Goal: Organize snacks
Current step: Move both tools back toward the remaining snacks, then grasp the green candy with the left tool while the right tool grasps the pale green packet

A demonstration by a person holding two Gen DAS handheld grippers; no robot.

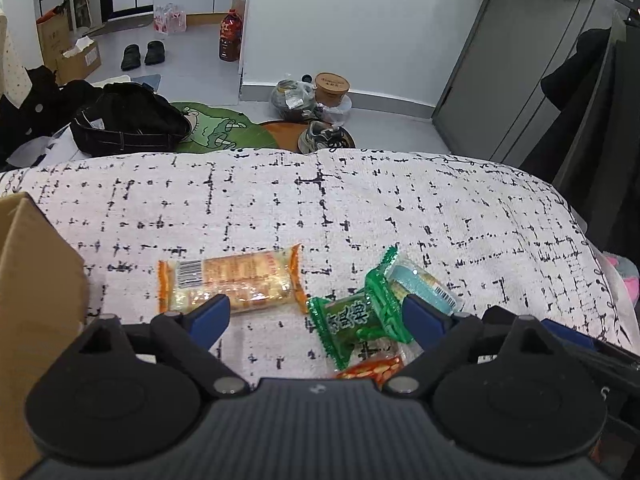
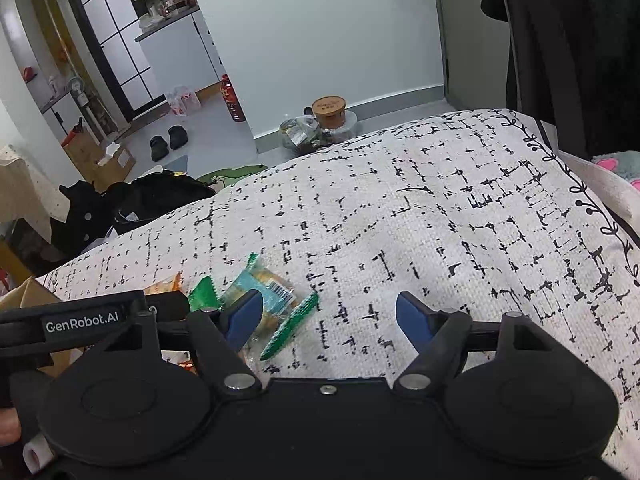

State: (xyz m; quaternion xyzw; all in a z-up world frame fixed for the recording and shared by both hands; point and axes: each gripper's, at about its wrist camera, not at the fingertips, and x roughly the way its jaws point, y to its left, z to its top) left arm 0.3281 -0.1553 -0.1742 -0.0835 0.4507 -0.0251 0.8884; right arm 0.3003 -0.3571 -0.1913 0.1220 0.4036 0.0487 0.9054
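Several snack packets lie on a white cloth with black marks (image 1: 360,208). In the left wrist view an orange cracker packet (image 1: 232,280) lies just ahead of the left finger. A green packet (image 1: 356,312) lies between the fingers, a light blue packet (image 1: 424,280) behind it, a red-orange packet (image 1: 376,368) under it. My left gripper (image 1: 316,316) is open above them. My right gripper (image 2: 328,316) is open over the cloth (image 2: 440,220), with the green packet (image 2: 292,324) and the blue packet (image 2: 264,288) by its left finger. The left gripper's black body (image 2: 80,320) shows at the left.
A cardboard box (image 1: 36,300) stands at the left on the cloth. Beyond the far edge are black bags (image 1: 128,120), a green mat (image 1: 216,128), shoes (image 1: 320,136) and jars (image 1: 332,88) on the floor. Dark clothes (image 2: 560,40) hang at the right.
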